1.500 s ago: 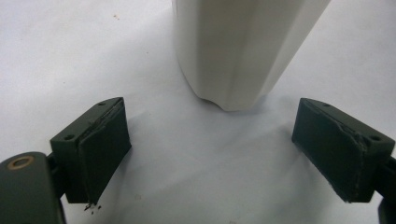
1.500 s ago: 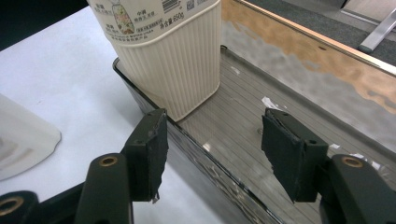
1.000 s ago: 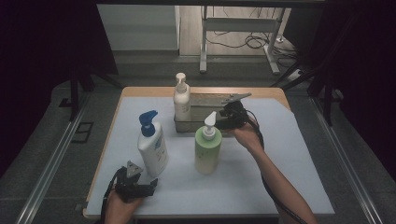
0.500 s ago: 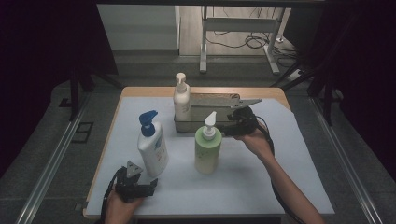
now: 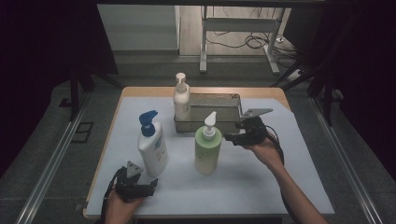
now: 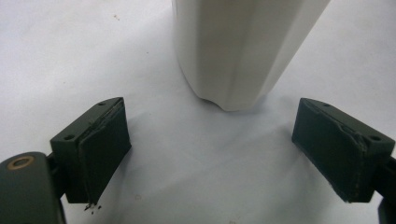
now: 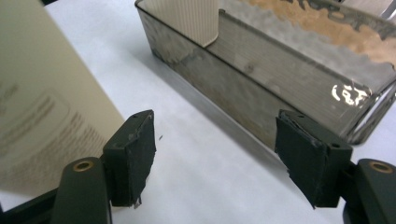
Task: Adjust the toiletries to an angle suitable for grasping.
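A white bottle with a blue pump [image 5: 152,144] stands at the near left of the table, and its pale base [image 6: 233,51] rises just ahead of my left gripper [image 6: 210,126]. That gripper [image 5: 148,185] rests open at the table's front edge, its jaws apart from the bottle. A green bottle with a white pump [image 5: 208,149] stands mid-table; its labelled side [image 7: 42,107] shows at the left. My right gripper [image 5: 232,137] hovers to its right, beside the tray. Its jaws [image 7: 215,140] are open, have just been opening, and hold nothing.
A metal tray [image 5: 233,100] sits at the back of the white mat, its hammered wall [image 7: 280,93] close ahead of my right gripper. A cream pump bottle [image 5: 181,100] stands in the tray's left end [image 7: 187,18]. Dark floor and rails surround the table.
My right gripper has drawn back from the green bottle's pump, moving rightward and nearer to the person. The left gripper and the bottles have stayed put.
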Motion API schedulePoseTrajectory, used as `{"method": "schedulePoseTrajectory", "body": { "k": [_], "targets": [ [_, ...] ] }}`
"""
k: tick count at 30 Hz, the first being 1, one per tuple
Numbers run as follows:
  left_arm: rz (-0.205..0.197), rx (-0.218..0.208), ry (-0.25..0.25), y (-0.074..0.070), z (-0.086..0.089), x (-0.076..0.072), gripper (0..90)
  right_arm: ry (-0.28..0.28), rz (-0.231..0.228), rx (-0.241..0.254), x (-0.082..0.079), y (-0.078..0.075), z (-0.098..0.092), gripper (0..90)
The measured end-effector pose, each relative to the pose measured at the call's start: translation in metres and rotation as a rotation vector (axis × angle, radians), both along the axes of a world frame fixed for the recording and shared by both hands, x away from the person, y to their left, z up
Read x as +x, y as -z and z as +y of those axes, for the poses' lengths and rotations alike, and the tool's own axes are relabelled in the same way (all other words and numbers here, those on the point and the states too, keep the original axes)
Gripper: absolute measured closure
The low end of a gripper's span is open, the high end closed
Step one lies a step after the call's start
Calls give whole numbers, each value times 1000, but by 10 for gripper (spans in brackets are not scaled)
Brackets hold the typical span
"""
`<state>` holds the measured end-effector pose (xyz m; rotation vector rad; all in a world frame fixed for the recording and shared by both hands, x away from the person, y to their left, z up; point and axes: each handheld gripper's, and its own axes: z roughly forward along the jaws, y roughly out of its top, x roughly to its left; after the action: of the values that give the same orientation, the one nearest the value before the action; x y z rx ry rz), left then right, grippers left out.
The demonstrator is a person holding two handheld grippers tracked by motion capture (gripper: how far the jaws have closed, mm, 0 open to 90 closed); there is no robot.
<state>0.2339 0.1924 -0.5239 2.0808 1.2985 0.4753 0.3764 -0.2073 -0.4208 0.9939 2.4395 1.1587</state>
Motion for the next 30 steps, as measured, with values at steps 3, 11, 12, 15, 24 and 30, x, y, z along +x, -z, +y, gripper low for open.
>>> {"method": "schedulePoseTrajectory", "body": {
  "k": [3,11,12,15,24,30],
  "targets": [
    [0,0,0,0,0,0,108,-1,6,8,-6,2,-5,282],
    [0,0,0,0,0,0,108,-20,11,2,-22,7,-13,262],
    [0,0,0,0,0,0,108,-22,6,-5,-24,7,-14,258],
    [0,0,0,0,0,0,108,-36,2,1,-32,6,-16,244],
    [0,-1,0,0,0,0,108,-67,-4,22,-53,10,-19,182],
    [0,-1,0,0,0,0,108,-97,2,25,-62,13,-12,140]
  ]
}}
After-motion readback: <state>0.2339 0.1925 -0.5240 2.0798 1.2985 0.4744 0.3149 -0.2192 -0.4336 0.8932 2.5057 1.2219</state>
